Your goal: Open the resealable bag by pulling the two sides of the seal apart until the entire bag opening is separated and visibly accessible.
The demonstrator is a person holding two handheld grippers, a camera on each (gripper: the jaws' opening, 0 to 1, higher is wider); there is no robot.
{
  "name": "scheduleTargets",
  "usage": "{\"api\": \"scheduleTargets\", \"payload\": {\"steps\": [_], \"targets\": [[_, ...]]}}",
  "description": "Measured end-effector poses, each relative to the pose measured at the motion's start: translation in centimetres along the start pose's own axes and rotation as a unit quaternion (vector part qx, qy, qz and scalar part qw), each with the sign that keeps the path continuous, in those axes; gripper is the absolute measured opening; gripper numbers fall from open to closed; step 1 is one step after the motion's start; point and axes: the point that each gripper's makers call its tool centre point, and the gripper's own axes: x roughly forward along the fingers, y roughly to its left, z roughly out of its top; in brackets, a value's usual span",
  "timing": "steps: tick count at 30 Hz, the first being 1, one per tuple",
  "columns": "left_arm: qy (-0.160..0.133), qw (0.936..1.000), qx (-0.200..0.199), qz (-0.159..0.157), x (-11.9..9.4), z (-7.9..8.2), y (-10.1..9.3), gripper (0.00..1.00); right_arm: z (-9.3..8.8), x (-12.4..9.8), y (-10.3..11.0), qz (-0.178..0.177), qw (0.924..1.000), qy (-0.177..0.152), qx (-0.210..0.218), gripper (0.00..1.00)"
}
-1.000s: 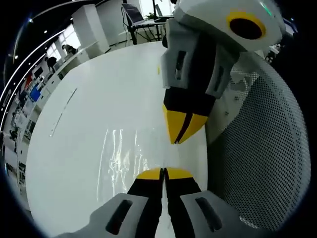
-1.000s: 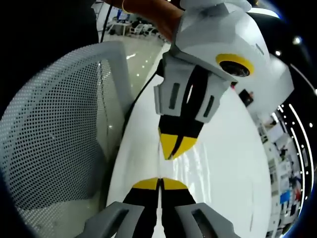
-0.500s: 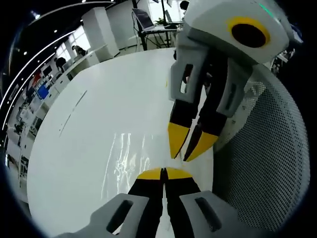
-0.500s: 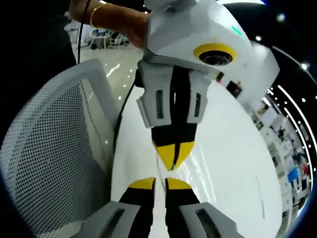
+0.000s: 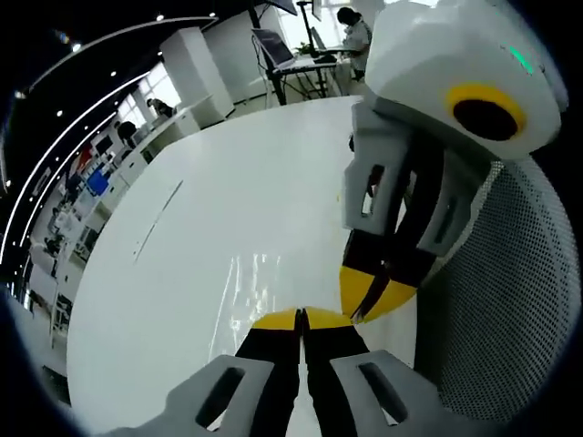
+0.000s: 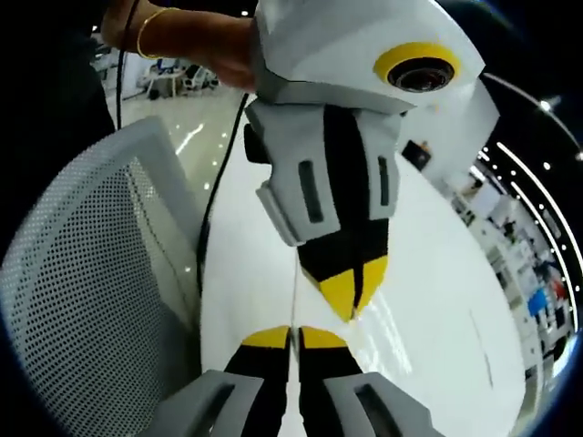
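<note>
- The right gripper [image 5: 375, 305], mid-right in the left gripper view, has snapped shut after gaping moments ago.
- The left gripper [image 5: 301, 319] stays pinched on the clear bag [image 5: 248, 293]; pulling comes next.

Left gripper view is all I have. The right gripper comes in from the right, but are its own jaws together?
Observer: Yes. In the right gripper view, the right gripper has its jaws pressed together, with the yellow tips touching.
Operator: Is it pinching the bag?
Observer: A thin pale line rises from between those tips. I cannot tell if it is the bag's edge.
Operator: What is behind my left gripper?
Observer: A hand wearing a gold bracelet holds the left gripper, and a black cable trails down beside it.
</note>
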Motion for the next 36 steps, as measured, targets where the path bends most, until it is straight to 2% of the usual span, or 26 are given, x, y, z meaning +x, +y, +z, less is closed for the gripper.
{"api": "scheduleTargets", "payload": {"steps": [4,13,18,20,24,26,29,32,36], "targets": [[-0.022,0.9985,0.008,0.050,-0.7,1.4,1.9,0.00,0.0,-0.1,-0.4,-0.008,1.0000,0.001,0.004,0.00],[-0.072,0.9911,0.017,0.110,-2.5,4.0,4.9,0.00,0.0,-0.4,-0.9,-0.019,0.9997,-0.001,0.016,0.00],[-0.101,0.9834,0.043,0.144,-3.6,6.1,6.0,0.00,0.2,-0.7,-2.1,-0.043,0.9986,-0.007,0.030,0.00],[-0.107,0.9813,0.047,0.153,-3.9,6.7,6.3,0.00,0.2,-0.9,-2.8,-0.058,0.9977,-0.007,0.033,0.00],[-0.110,0.9757,0.081,0.171,-4.4,7.9,6.6,0.00,0.2,-1.5,-4.1,-0.085,0.9951,-0.014,0.048,0.00],[-0.112,0.9753,0.085,0.171,-4.4,8.2,6.5,0.00,0.2,-1.8,-4.6,-0.092,0.9942,-0.017,0.053,0.00],[-0.101,0.9778,0.088,0.161,-3.9,7.8,6.3,0.00,0.0,-1.9,-4.8,-0.094,0.9937,-0.018,0.059,0.00],[-0.080,0.9841,0.075,0.139,-2.8,6.3,5.5,0.00,-0.3,-2.0,-4.8,-0.091,0.9930,-0.023,0.072,0.00],[-0.072,0.9887,0.056,0.119,-1.7,5.0,4.4,0.00,-0.4,-1.9,-4.5,-0.088,0.9928,-0.024,0.078,0.00]]}}
